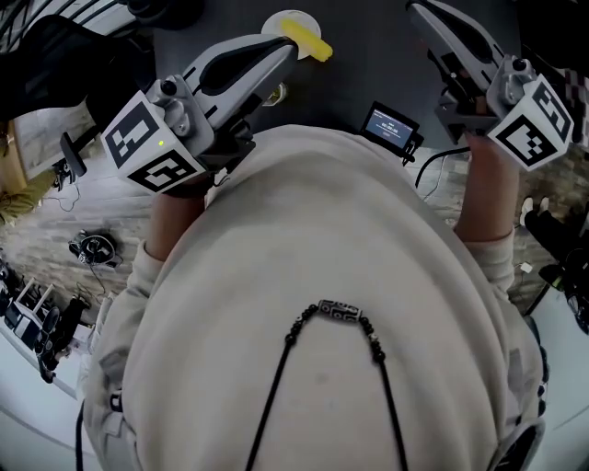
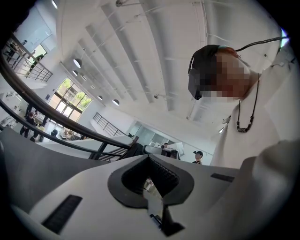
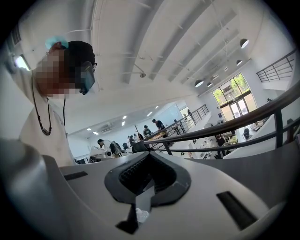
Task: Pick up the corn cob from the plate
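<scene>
- Yellow, and the only one of its kind here: a single corn cob (image 1: 306, 40) lies on the one pale plate (image 1: 276, 22), toward the far side of the dark worktop (image 1: 368, 64), ahead of the person.
- The cob's long axis runs slantwise across the person's front, with its nearer end toward their right.
- There are two claws, both held up level in front of the cream sweatshirt (image 1: 322, 276).
- In the head view the left claw (image 1: 287, 48) has its tip just beside the cob. How far above the plate it sits I cannot tell.
- The right claw (image 1: 421, 11) is well apart from the cob, off to the right side of the worktop. I'd judge the left one the nearer for the pick.
- Seen from its own camera, the left claw (image 2: 149, 158) is clenched, its ribbed pads together with nothing between them.
- The right claw (image 3: 149, 157) is likewise clenched and empty.
- Both cameras look out over a railing into the hall, not at the plate, so the tips would have to dip toward the cob and open first.
- One small screen device (image 1: 389, 125) sits at the near edge of the worktop, between the two claws.
- The pick looks not yet begun, as the cob rests untouched on its plate.
</scene>
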